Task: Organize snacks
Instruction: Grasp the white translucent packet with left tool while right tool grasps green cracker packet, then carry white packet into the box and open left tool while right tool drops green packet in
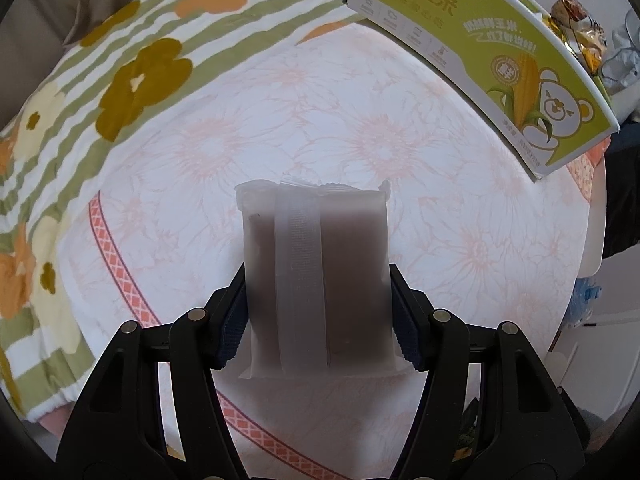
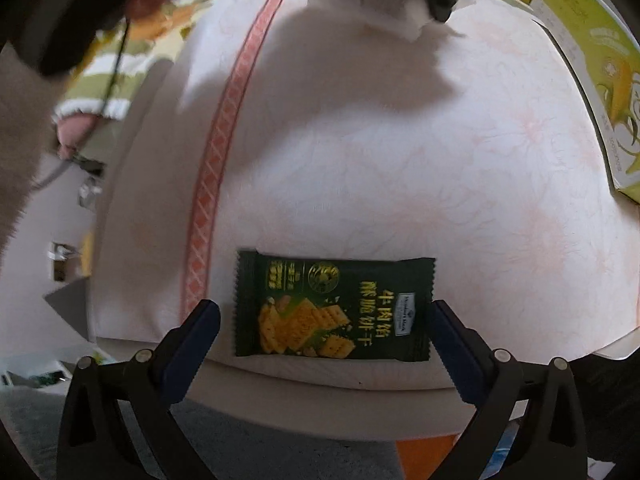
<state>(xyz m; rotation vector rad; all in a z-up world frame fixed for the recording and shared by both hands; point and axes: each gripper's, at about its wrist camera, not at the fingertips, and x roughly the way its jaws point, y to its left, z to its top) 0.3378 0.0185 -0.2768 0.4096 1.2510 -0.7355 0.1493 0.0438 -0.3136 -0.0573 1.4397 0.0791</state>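
You are pinching the frosted brown snack packet [image 1: 316, 276] in your left gripper [image 1: 318, 316] above the floral cloth [image 1: 360, 120]; carry it level toward the corn box [image 1: 480, 40]. Your right gripper [image 2: 324, 328] is hanging spread wide around the green cracker packet [image 2: 332, 308], which is lying on the cloth; centre before closing.

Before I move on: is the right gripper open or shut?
Open. The right gripper jaws stand wide either side of the green cracker packet, not touching it.
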